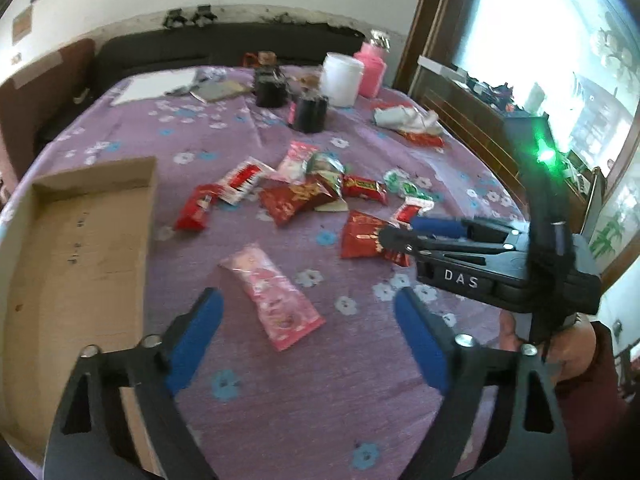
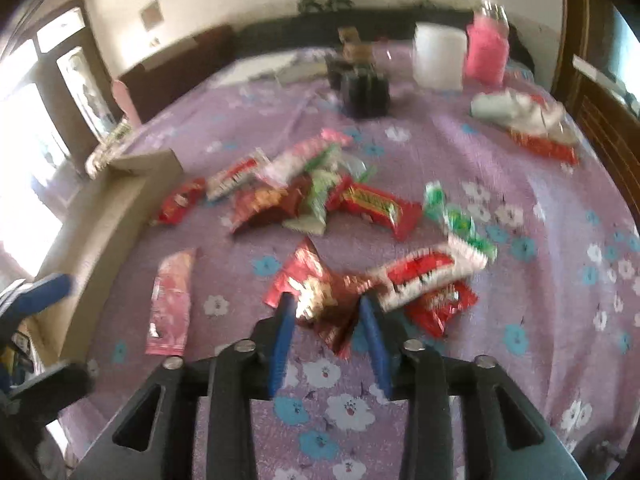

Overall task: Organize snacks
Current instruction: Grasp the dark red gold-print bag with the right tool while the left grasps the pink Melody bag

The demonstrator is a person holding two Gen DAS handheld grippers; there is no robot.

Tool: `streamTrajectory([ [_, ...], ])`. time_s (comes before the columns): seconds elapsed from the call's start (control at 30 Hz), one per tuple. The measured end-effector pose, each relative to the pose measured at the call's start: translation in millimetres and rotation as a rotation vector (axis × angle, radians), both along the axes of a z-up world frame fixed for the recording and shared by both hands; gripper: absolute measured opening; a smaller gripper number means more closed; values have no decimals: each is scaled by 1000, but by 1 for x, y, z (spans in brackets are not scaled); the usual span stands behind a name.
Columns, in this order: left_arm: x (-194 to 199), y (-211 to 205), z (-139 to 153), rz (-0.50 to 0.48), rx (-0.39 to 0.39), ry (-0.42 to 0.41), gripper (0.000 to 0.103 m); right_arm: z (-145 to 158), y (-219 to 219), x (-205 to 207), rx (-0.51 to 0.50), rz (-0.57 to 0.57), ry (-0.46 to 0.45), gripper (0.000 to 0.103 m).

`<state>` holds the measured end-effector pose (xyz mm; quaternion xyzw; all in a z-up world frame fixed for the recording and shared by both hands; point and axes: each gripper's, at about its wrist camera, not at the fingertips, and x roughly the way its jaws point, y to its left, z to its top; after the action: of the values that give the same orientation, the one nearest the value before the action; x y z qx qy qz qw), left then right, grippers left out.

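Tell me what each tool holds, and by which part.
Left tool: nothing, open over the pink packet. Right tool: closed on the red snack packet, at its near edge.

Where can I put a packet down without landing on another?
The cardboard box floor is bare. Bare cloth lies between the box and the pink packet, and nearest the left gripper. Crowded: the snack pile mid-table.

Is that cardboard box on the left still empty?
Empty as far as visible: the cardboard box shows only bare bottom, and the snack packets lie on the tablecloth.
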<state>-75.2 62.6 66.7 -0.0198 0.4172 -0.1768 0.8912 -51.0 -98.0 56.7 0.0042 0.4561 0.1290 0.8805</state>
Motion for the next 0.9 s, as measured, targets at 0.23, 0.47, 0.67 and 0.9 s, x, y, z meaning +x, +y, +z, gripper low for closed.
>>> streamTrajectory([
  [0.23,22,-11,-20,12,59,38,73,-4,17,14,-16,103,-79,60],
  [0.47,36,-12,-34,18,72,77,69,-23,10,18,51,120,-28,23],
  [0.67,44,-21,-50,41,140,80,28,-18,-3,14,92,72,-41,15],
  [0.9,43,-11,-48,63,84,108,9,-13,-20,16,191,46,-41,9],
])
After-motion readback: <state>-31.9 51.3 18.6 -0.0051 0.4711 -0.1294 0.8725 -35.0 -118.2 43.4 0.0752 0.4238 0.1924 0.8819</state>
